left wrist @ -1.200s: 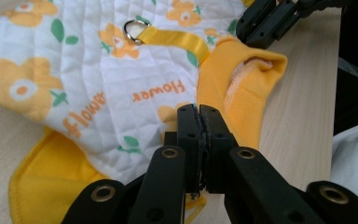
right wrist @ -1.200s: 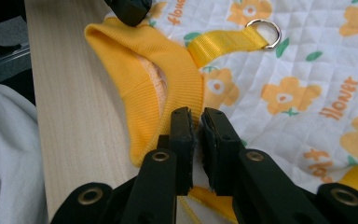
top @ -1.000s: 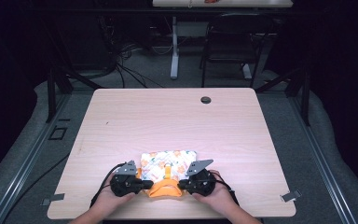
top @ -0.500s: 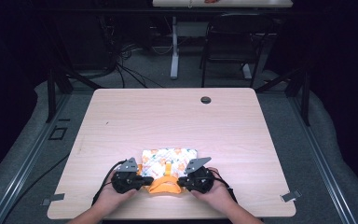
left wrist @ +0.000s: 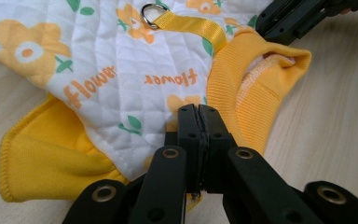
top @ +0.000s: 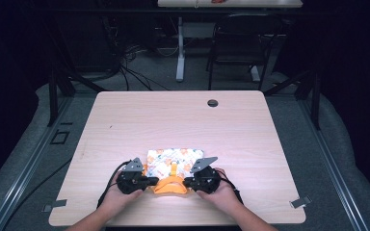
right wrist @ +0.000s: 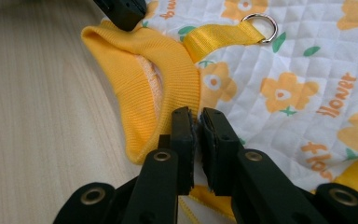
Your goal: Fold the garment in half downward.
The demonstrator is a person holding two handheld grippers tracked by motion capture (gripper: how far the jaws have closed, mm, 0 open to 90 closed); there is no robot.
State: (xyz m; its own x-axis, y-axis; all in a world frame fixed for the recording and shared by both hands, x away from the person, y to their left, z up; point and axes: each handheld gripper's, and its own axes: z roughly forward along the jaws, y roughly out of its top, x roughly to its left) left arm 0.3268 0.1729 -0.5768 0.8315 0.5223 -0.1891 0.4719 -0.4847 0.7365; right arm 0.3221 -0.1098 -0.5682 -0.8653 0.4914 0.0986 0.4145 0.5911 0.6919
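High view showed no shift: left gripper point(top: 147, 182) and right gripper point(top: 185, 182) stayed pinching the white quilted flower-print garment point(top: 173, 160) with its orange ribbed collar point(top: 169, 186).

Lab / recording room, dark, one lit bench

Pale wood-laminate table with rounded corners point(top: 183, 120) and a black cable grommet hole point(top: 212, 103), on grey carpet floor point(top: 327, 159); loose black cables point(top: 130, 72) by a white desk leg point(top: 179, 53), black chair point(top: 236, 45) behind, metal floor rails point(top: 24, 168).
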